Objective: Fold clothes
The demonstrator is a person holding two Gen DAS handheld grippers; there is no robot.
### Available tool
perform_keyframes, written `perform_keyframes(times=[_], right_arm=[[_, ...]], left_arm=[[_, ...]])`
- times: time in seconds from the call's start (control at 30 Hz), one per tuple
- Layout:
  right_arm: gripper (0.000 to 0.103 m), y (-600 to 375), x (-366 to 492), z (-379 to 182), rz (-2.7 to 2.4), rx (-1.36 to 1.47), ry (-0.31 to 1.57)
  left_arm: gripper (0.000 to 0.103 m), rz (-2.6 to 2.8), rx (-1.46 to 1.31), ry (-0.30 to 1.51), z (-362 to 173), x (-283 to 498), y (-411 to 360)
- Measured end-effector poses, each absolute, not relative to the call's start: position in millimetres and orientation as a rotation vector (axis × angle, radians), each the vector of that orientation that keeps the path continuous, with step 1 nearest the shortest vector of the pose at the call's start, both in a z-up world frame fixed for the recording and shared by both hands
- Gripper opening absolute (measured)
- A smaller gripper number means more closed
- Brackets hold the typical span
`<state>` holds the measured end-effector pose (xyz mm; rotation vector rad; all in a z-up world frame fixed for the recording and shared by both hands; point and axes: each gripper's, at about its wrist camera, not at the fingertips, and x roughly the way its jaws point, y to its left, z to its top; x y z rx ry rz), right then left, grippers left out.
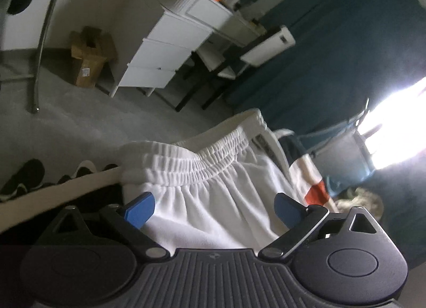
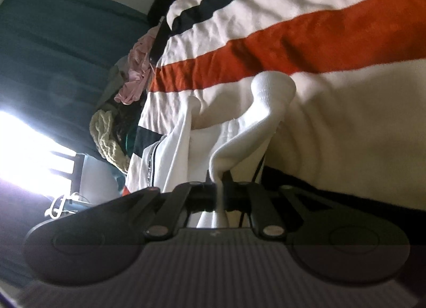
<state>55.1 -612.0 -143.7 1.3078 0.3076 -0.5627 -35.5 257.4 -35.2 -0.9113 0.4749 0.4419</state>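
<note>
The right gripper has its jaws pinched tight on a fold of the white shorts, the cloth bunching up from the pads towards twelve o'clock over the striped blanket. The left gripper stands wide open, its blue pads apart with white fabric lying between them, gripping nothing. In the left wrist view the shorts spread from the fingers towards twelve o'clock, and the elastic waistband runs from nine o'clock up to one o'clock.

To do this step well, I judge the left gripper should take the waistband edge, not the loose middle, and close on both layers. With the two grips level and the cloth pulled lightly taut, the fold should lie flat. Beyond, a white dresser stands at eleven o'clock, a clothes pile at nine.
</note>
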Motion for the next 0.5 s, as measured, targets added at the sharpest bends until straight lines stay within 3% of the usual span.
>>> perform_keyframes(times=[0.17,0.37,0.43,0.5], right_arm=[[0.009,-612,54,-145,-0.591,1.319,0.343],[0.012,-613,54,-150,-0.625,1.335,0.393],[0.017,-614,54,-152,-0.644,1.346,0.404],[0.039,-616,53,-153,-0.669,1.351,0.396]], left_arm=[[0.100,0.505,-0.917,0.415,-31,-59,255],[0.097,0.448,-1.118,0.587,-63,-43,268],[0.094,0.440,-1.156,0.629,-72,-38,270],[0.089,0.440,-1.155,0.648,-75,-35,268]])
